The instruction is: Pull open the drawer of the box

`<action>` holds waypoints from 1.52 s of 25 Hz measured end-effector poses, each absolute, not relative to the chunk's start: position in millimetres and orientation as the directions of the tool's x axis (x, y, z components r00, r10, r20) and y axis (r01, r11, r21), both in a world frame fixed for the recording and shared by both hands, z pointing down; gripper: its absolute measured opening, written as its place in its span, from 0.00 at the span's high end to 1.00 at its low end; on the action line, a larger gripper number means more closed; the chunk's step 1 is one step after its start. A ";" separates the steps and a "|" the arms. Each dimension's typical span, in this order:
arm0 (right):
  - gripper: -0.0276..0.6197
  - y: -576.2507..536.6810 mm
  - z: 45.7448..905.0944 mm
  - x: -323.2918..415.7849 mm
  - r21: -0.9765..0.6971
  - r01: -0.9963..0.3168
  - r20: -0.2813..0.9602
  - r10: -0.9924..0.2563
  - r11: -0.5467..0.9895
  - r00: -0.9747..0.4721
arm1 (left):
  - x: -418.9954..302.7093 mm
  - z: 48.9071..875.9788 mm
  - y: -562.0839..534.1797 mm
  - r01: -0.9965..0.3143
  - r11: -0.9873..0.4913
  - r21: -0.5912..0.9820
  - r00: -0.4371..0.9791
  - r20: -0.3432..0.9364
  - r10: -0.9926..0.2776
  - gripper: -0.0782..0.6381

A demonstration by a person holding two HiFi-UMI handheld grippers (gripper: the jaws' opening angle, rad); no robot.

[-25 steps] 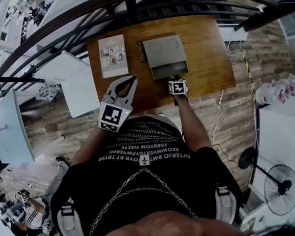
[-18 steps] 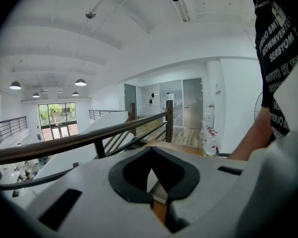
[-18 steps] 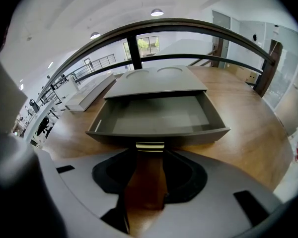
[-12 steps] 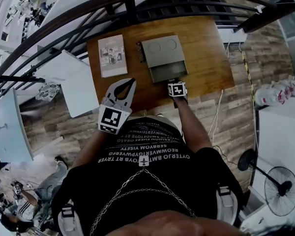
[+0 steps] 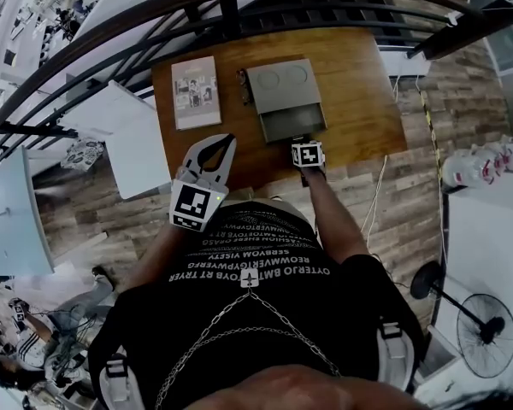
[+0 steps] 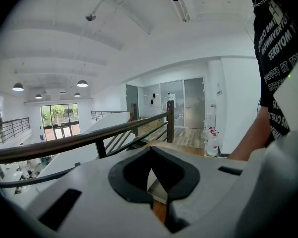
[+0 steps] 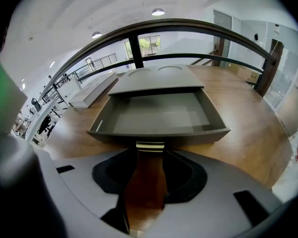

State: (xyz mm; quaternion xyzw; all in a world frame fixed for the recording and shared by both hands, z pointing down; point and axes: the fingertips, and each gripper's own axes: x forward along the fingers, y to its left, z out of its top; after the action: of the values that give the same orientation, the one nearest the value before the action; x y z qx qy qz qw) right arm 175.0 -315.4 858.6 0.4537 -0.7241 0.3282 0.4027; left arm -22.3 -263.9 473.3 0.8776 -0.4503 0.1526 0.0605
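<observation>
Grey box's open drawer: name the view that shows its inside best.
Right gripper view: the grey drawer is close up, open and empty, with its metal handle gripped between the jaws. The head view shows it small from above; the left gripper view shows dark railing, no clear drawer.

Right claw (image 5: 306, 139) covers the drawer handle (image 7: 150, 147) in head view

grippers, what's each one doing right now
left gripper: closed, empty
right gripper: closed on the drawer handle
</observation>
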 end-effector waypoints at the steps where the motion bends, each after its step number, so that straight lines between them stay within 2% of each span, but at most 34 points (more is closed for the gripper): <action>1: 0.71 -314.2 859.2 175.0 -0.109 -0.921 0.881 -0.392 0.373 -0.263 | -22.4 473.4 -262.8 -0.809 -0.587 -0.032 0.548 0.322 -0.772 0.88; 30: 0.71 -280.0 861.5 188.0 -0.109 -0.921 0.894 -0.369 0.375 -0.256 | -19.1 473.1 -242.6 -0.822 -0.570 -0.020 0.537 0.309 -0.785 0.88; 38: 0.69 -278.5 851.7 189.1 -0.104 -0.916 0.871 -0.409 0.388 -0.272 | -14.6 472.5 -236.6 -0.826 -0.563 -0.020 0.532 0.301 -0.791 0.88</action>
State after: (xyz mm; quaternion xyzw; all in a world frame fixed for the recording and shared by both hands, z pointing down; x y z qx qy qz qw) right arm 189.1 -278.5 851.7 0.4529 -0.7315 0.3176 0.3987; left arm -14.6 -236.6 472.5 0.8731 -0.4631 0.1391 0.0625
